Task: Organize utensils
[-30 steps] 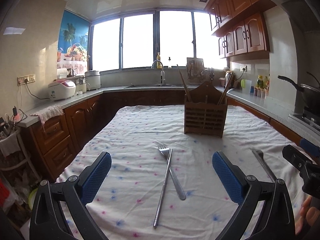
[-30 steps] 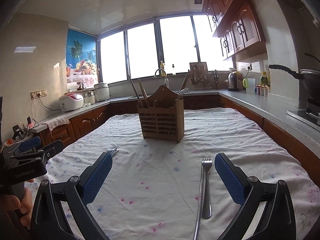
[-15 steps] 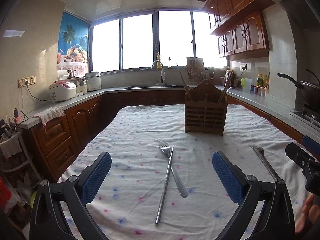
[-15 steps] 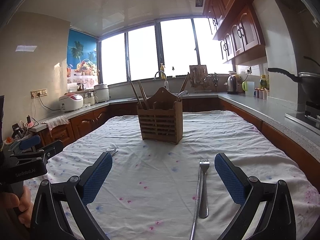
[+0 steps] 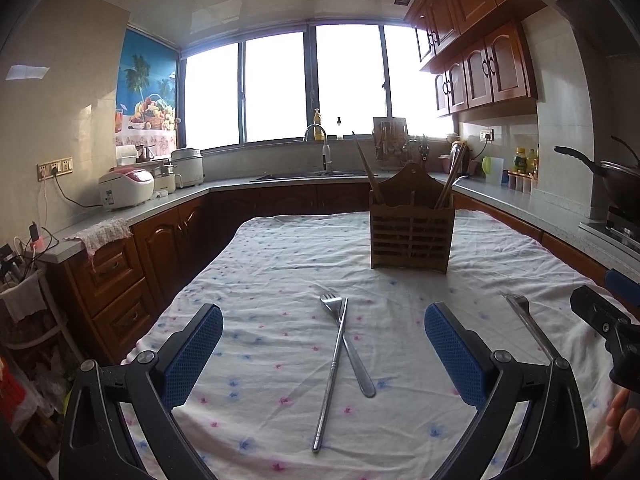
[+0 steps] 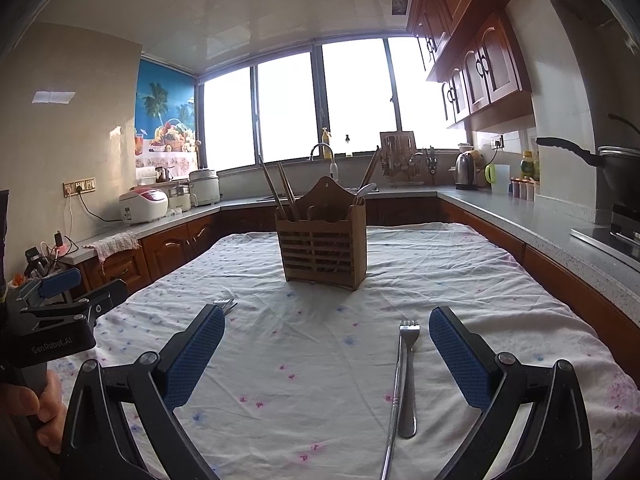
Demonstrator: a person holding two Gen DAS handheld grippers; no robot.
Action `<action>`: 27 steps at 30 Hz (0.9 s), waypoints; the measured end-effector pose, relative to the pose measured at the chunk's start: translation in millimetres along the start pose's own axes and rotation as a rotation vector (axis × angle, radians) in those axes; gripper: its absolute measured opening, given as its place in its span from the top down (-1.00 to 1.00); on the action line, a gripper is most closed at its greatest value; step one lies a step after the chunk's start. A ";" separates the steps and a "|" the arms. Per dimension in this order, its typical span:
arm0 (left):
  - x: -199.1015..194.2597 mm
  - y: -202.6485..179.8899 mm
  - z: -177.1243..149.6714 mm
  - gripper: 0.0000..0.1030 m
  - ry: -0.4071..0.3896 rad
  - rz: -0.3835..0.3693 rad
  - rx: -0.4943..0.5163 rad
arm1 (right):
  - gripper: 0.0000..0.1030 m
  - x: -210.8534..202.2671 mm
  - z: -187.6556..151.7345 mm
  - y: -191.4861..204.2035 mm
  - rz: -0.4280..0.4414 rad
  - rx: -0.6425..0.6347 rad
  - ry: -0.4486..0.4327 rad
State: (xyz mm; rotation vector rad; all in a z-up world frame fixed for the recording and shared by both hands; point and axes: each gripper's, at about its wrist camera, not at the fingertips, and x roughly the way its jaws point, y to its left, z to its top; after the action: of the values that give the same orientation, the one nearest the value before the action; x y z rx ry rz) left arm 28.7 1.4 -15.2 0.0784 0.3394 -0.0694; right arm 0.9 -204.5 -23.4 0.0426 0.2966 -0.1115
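A wooden utensil holder with chopsticks and a spoon in it stands upright on the cloth-covered table; it also shows in the right wrist view. In the left wrist view a fork lies crossed by a metal chopstick between my open left gripper's fingers. A second fork and a chopstick lie by my open right gripper, near its right finger. That fork also shows in the left wrist view. Both grippers are empty.
Wooden cabinets and grey counters ring the table. A rice cooker stands on the left counter, a wok on the right, a sink under the window. The other hand-held gripper shows at each view's edge.
Both grippers have drifted slightly; the forks and chopsticks sit a little further ahead in the views. Nothing was taken hold of.
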 end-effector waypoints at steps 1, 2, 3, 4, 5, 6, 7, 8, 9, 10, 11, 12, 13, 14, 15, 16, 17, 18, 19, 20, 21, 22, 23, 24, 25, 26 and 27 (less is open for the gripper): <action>0.1 -0.1 0.3 -0.98 0.001 0.000 0.001 | -1.00 -0.3 0.0 0.1 -0.001 -0.001 0.000; 0.2 -0.3 0.7 -0.98 0.000 0.001 0.003 | -1.00 -0.4 -0.2 0.5 -0.002 -0.001 0.001; -0.5 -1.0 0.4 -0.98 -0.001 0.001 0.004 | -1.00 -0.7 -0.2 0.8 -0.001 0.000 0.002; -0.6 -1.3 0.8 -0.98 -0.001 0.002 0.005 | -1.00 -0.6 0.1 0.8 0.000 0.002 0.003; -0.6 -1.6 1.3 -0.98 -0.001 0.003 0.006 | -1.00 -0.8 0.2 0.8 0.001 0.005 0.003; -0.7 -1.5 0.7 -0.98 -0.001 0.001 0.004 | -1.00 -1.2 0.6 0.7 0.003 0.007 0.002; -0.7 -1.4 0.7 -0.98 -0.001 0.000 0.004 | -1.00 -1.4 1.0 0.4 0.003 0.008 0.001; -0.7 -1.6 0.8 -0.98 -0.001 0.001 0.003 | -1.00 -1.6 1.8 0.2 0.003 0.008 0.000; -0.7 -1.9 0.3 -0.98 0.000 0.002 0.004 | -1.00 -1.8 2.7 0.1 0.003 0.008 -0.002; -0.5 -2.0 0.5 -0.98 0.001 0.001 0.005 | -1.00 -2.1 3.1 0.0 0.005 0.009 -0.004; -0.4 -2.1 0.7 -0.98 0.003 0.001 0.005 | -1.00 -2.4 3.4 0.1 0.005 0.009 -0.005; -1.0 -2.6 0.6 -0.98 0.002 0.003 0.005 | -1.00 -2.3 3.6 -0.3 0.005 0.010 -0.005; -1.0 -2.9 0.8 -0.98 0.003 0.003 0.005 | -1.00 -2.3 3.6 -0.2 0.005 0.010 -0.005; -1.1 -3.3 1.5 -0.98 0.004 0.003 0.006 | -1.00 -2.5 3.7 -0.1 0.005 0.012 -0.005; -1.0 -3.1 0.7 -0.98 0.004 0.004 0.005 | -1.00 -2.6 4.0 -0.1 0.006 0.014 -0.005; -1.2 -3.2 1.0 -0.98 0.004 0.004 0.005 | -1.00 -2.8 4.5 -0.2 0.006 0.017 -0.006; -1.4 -3.2 1.2 -0.98 0.005 0.001 0.004 | -1.00 -3.4 4.7 -0.8 0.005 0.019 -0.007; -1.0 -3.6 1.0 -0.98 0.004 0.000 0.003 | -1.00 -4.0 5.3 -0.3 0.006 0.019 -0.009; -1.2 -3.8 1.3 -0.98 0.004 0.000 0.004 | -1.00 -4.3 5.7 -0.4 0.006 0.019 -0.010; -1.5 -4.3 1.5 -0.98 0.003 0.000 0.006 | -1.00 -4.4 6.3 0.2 0.005 0.018 -0.010; -1.4 -4.4 1.2 -0.98 0.003 0.000 0.007 | -1.00 -4.5 6.9 0.9 0.004 0.018 -0.011; -1.5 -4.9 1.4 -0.98 0.002 -0.001 0.008 | -1.00 -4.4 6.8 -0.3 0.005 0.019 -0.012; -1.5 -5.2 1.1 -0.98 0.002 -0.002 0.008 | -1.00 -4.4 7.1 -0.6 0.006 0.020 -0.013; -1.5 -5.6 1.0 -0.98 0.002 -0.002 0.009 | -1.00 -4.4 7.4 -0.9 0.006 0.021 -0.013; -1.5 -6.1 1.1 -0.98 0.001 -0.001 0.010 | -1.00 -4.4 7.3 -0.9 0.006 0.020 -0.012; -1.5 -6.7 1.1 -0.98 0.001 -0.001 0.012 | -1.00 -4.6 7.4 -0.6 0.006 0.020 -0.012; -2.0 -7.7 0.1 -0.98 0.001 0.000 0.013 | -1.00 -4.7 7.3 -1.5 0.007 0.020 -0.013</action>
State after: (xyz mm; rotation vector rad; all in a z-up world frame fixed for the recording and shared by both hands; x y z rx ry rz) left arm 26.2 -6.2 -14.9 0.0909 0.3395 -0.0716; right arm -1.6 -205.9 -15.0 0.0631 0.2823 -0.1078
